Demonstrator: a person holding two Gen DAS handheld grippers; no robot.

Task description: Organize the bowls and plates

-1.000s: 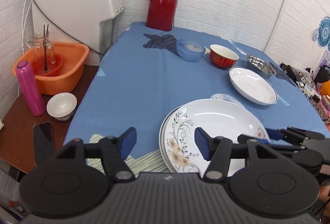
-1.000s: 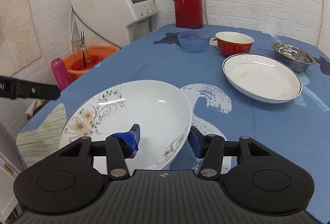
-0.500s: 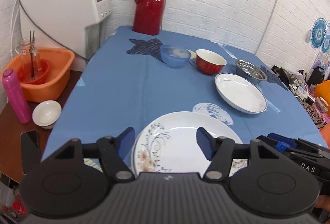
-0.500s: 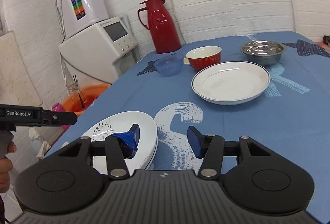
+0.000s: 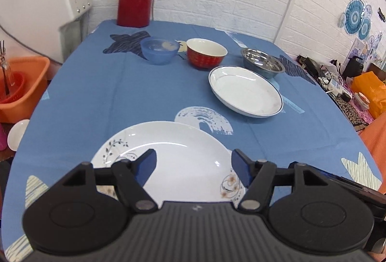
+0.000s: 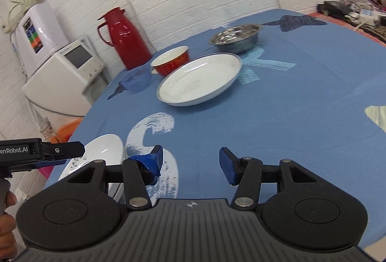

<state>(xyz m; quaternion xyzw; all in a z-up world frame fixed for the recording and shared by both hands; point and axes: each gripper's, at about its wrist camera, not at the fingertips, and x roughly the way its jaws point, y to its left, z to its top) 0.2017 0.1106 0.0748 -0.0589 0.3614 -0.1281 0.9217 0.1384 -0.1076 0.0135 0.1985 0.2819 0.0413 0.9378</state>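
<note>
Released a moment ago, the flowered plate (image 5: pixel 168 155) now lies flat on the stack at the near edge of the blue tablecloth (image 5: pixel 115 98), and the right gripper (image 6: pixel 190 163) has swung away from it toward the middle of the table, where a second earlier it was lowering that plate at a tilt. Its fingers are spread and hold nothing. One blue pad (image 6: pixel 150 163) is wrapped in tape, and under the gripper there is only cloth.

The left gripper (image 5: pixel 193 163) hovers low over the flowered plate, fingers likewise spread and empty. In the right wrist view its black body juts in from the left edge above the plate's rim (image 6: pixel 103 148), with part of the person's hand (image 6: pixel 6 221) below it.

Next in line, by the look of it, is the white plate with the blue rim (image 6: pixel 200 79), which sits alone past the white swirl printed on the cloth. To lift it well, the right gripper should come in low and level, take the near rim between the pads and close firmly before raising it, because the glazed rim is likely slippery. Just behind it stand the red bowl (image 6: pixel 171 61), the steel bowl (image 6: pixel 235 37) and the blue bowl (image 6: pixel 136 79), so the approach needs to stop short of them.
</note>
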